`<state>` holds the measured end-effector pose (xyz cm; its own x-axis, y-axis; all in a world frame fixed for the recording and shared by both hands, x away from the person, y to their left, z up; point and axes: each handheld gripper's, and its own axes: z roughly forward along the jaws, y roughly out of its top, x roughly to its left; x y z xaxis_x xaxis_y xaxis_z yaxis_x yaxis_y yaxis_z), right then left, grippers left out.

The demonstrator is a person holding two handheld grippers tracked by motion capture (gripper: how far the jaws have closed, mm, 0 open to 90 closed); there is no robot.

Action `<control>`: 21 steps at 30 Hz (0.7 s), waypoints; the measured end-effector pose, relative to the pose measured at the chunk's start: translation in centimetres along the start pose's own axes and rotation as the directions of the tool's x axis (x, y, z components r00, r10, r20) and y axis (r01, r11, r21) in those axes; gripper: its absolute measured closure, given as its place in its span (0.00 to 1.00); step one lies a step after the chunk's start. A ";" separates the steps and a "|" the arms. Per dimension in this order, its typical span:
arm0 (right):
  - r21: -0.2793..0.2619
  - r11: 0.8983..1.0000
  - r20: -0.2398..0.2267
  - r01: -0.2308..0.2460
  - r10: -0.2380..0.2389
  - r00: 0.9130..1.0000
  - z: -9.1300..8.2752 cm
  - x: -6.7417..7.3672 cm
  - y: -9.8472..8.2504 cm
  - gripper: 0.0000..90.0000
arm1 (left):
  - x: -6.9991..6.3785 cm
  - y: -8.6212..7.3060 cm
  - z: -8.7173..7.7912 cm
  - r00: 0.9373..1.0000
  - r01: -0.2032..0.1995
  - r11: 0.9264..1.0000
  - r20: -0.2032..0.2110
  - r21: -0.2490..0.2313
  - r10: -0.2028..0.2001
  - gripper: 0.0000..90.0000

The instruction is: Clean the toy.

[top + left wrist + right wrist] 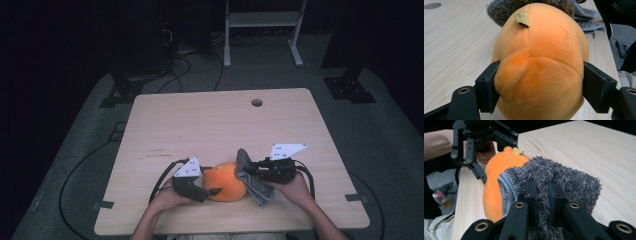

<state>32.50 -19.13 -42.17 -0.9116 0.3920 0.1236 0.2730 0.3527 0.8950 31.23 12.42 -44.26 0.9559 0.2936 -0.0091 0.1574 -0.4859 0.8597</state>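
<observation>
A round orange plush toy [227,182] lies near the table's front edge, with a small yellow tag [521,18] on its seam. My left gripper [212,191] comes in from the left, and its two pads press into the toy's sides [541,62], so it is shut on it. Against the toy's right side rests a grey fuzzy cloth [252,186]. My right gripper [541,192] is shut on a fold of that cloth [569,175]. In the right gripper view the cloth covers part of the toy [494,172], and the left gripper [496,157] stands behind it.
The light wooden table [215,120] has a round cable hole [257,102] near its far edge. A white metal stand [262,20] and black cables [175,75] are on the floor beyond the table. Dark tripod feet stand at the far left and far right.
</observation>
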 end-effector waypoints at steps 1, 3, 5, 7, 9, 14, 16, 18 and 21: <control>0.007 1.000 -0.003 -0.011 0.011 1.000 -0.1 -0.2 -0.3 0.88 | 0.0 0.0 0.0 1.000 0.000 1.000 0.000 0.000 0.000 0.28; 0.012 1.000 0.012 -0.022 0.022 1.000 -0.3 -0.3 -1.1 0.88 | 0.0 0.0 0.0 1.000 -0.003 1.000 0.001 0.000 0.003 0.28; 0.033 0.999 0.020 -0.039 0.039 0.999 -0.6 -0.4 -1.8 0.88 | 0.0 0.0 0.1 1.000 -0.003 1.000 0.003 -0.002 0.003 0.28; 0.037 0.998 0.023 -0.056 0.055 0.998 -0.9 -0.5 -2.3 0.88 | 0.1 0.0 0.2 1.000 0.004 1.000 0.002 -0.007 -0.004 0.28; 0.029 0.998 0.026 -0.052 0.051 0.998 -1.2 -0.4 -2.1 0.88 | 0.1 0.0 0.2 1.000 0.003 1.000 0.002 -0.005 -0.003 0.28; -0.040 0.999 -0.002 -0.022 0.022 1.000 -1.4 0.2 -0.2 0.88 | 0.1 0.0 0.1 1.000 -0.001 1.000 0.005 -0.004 0.001 0.28; -0.030 0.999 -0.012 -0.013 0.013 1.000 -0.9 0.4 0.2 0.88 | 0.1 -0.1 0.1 1.000 0.002 1.000 0.008 -0.008 -0.002 0.28; 0.000 1.000 -0.016 -0.007 0.007 1.000 -0.2 0.3 -0.1 0.88 | 0.2 -0.2 0.0 1.000 0.002 1.000 0.011 -0.004 -0.002 0.28; -0.027 0.997 -0.042 -0.066 0.065 0.997 -0.2 -0.3 -1.2 0.88 | 0.2 -0.2 0.0 1.000 0.001 1.000 0.014 -0.007 -0.001 0.28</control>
<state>32.32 -19.86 -43.20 -0.9040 0.3781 0.1994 0.3243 0.3028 0.8962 31.39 12.54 -44.46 0.9591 0.2827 -0.0169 0.1567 -0.4799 0.8632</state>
